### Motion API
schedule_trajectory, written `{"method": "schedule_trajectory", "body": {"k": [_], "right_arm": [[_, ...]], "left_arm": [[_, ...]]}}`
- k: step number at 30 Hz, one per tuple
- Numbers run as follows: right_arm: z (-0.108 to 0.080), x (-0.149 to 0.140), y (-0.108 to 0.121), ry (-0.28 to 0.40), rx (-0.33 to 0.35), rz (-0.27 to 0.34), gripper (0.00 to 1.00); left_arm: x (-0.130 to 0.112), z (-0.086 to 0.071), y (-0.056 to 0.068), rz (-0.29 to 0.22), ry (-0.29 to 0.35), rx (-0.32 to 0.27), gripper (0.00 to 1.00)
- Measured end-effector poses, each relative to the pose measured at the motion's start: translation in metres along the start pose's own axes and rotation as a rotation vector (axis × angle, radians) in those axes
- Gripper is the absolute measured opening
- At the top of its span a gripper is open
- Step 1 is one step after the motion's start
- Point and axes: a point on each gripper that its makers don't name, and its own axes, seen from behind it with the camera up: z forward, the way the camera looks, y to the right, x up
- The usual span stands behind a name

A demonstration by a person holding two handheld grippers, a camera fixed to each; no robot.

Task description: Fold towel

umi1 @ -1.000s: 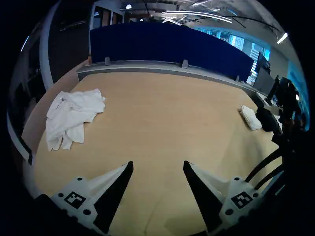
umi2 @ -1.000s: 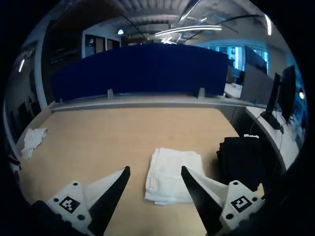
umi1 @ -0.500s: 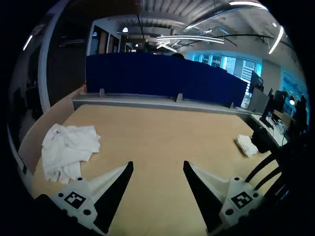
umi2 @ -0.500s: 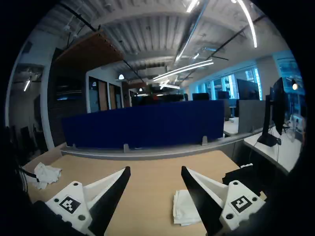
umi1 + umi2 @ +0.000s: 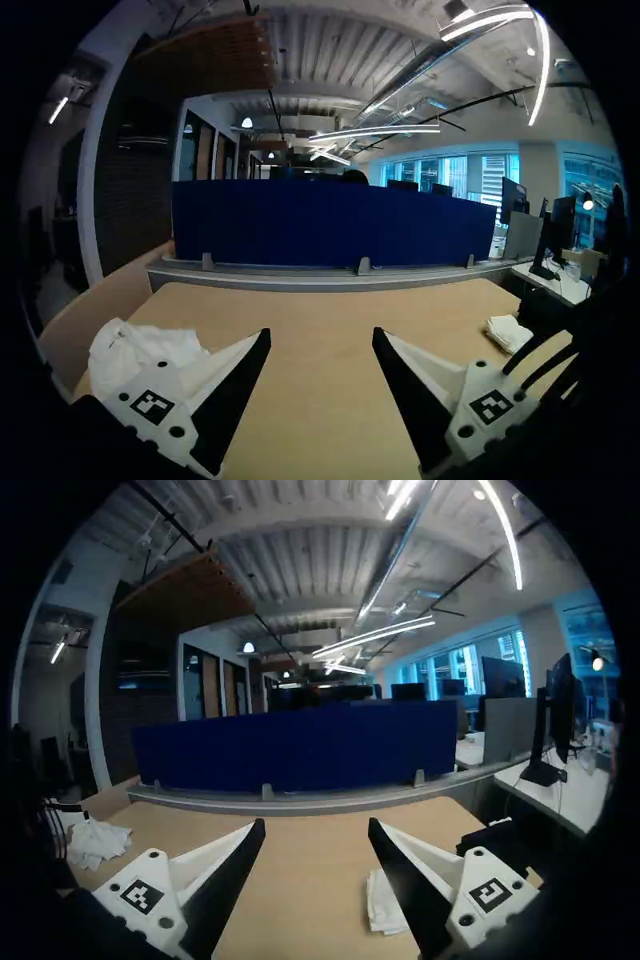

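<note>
The left hand-held gripper and the right hand-held gripper hang released and empty over the counter. A crumpled towel lies near the counter's left edge; a folded towel lies near its right edge, well apart.

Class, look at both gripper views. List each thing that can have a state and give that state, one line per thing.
Left gripper, open, holding nothing.
Right gripper, open, holding nothing.
Crumpled white towel, bunched in a heap on the table, not yet folded.
Folded white towel, folded and lying flat on the table.
Ceiling strip lights, lit.
</note>
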Motion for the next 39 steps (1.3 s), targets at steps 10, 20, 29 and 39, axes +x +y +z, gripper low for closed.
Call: {"method": "schedule_trajectory", "body": {"k": [10, 20, 29, 39], "right_arm": [[0.004, 0.000, -0.013, -0.024, 0.025, -0.030, 1.00], [0.015, -0.003, -0.024, -0.050, 0.054, -0.099, 1.00], [0.031, -0.013, -0.044, -0.087, 0.079, -0.175, 1.00], [0.047, -0.023, -0.066, -0.101, 0.107, -0.207, 1.00]], "left_arm": [[0.000, 0.009, 0.000, -0.009, 0.074, 0.025, 0.94], [-0.015, 0.009, -0.007, 0.052, 0.141, 0.084, 0.94], [-0.040, 0.014, -0.013, 0.053, 0.172, 0.112, 0.94], [-0.071, 0.021, -0.027, 0.070, 0.202, 0.140, 0.94]]}}
